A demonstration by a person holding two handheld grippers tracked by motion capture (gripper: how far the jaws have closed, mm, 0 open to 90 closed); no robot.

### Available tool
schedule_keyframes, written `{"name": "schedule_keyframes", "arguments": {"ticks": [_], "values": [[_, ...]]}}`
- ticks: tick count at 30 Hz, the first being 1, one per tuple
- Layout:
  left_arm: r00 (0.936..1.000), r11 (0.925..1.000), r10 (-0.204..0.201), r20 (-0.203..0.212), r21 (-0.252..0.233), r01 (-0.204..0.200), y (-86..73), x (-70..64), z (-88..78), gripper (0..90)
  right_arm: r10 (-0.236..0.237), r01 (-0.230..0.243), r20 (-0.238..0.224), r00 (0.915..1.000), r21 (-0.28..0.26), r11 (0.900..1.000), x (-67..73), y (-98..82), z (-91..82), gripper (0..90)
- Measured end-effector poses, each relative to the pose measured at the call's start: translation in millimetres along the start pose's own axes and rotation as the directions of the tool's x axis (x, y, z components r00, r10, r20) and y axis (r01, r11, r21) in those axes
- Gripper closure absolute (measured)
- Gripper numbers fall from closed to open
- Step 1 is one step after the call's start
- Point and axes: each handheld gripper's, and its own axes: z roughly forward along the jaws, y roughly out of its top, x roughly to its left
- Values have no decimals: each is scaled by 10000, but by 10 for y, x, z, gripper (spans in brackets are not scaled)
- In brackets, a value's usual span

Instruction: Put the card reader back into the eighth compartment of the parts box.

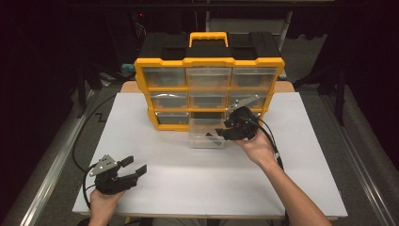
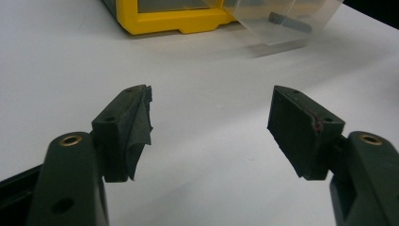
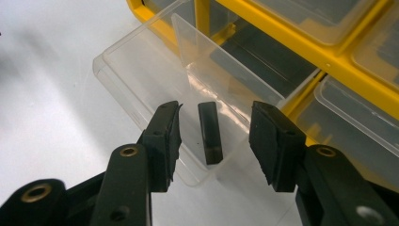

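Up on the white counter [image 1: 155, 155] stands a yellow-and-black parts organizer [image 1: 209, 80] with a yellow carry handle [image 1: 208, 38] on top and three rows of clear drawers across its front. The middle drawer of the bottom row, a clear plastic drawer [image 1: 205, 136], is pulled out onto the counter, leaving a dark empty slot [image 1: 207, 115] in the frame behind it.

The right tool [image 1: 222, 133] sits right at that pulled-out drawer, held in the right hand [image 1: 256, 146], which reaches in from the lower right. In the right gripper view the jaws are spread, nothing between the pads, and they hang over the near end of the drawer [image 3: 155, 70]. Between them, down inside the drawer, lies a small dark rectangular block [image 3: 210, 133], close to a clear divider wall [image 3: 211, 61] that crosses the drawer. The yellow frame [image 3: 301, 44] of the organizer runs across the upper right, with more clear drawers beyond it.

The left tool [image 1: 134, 168] is well apart from all that, low over the near left part of the counter, gripped by the left hand [image 1: 104, 200]. In the left gripper view its jaws are wide apart and empty, bare white counter [image 2: 207, 141] beneath them, and the left pad [image 2: 136, 127] looks frayed at its edge. Farther off, the organizer's yellow base [image 2: 169, 21] and the clear drawer [image 2: 282, 19] show, the dark block [image 2: 289, 22] visible through its wall.
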Motion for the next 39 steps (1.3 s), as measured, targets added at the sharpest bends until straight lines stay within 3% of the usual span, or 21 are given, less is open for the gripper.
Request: {"name": "schedule_keyframes", "arguments": {"ticks": [14,39], "values": [[10000,10000,-13,-21,1,13,0,-1,-2,312,45,-45,5,10000,-459,9989,-43,-215,-149,497],[10000,10000,-25,-55,-5,25,-1,-2,-3,313,728,-707,192,9972,-924,9932,-190,-679,-318,465]]}}
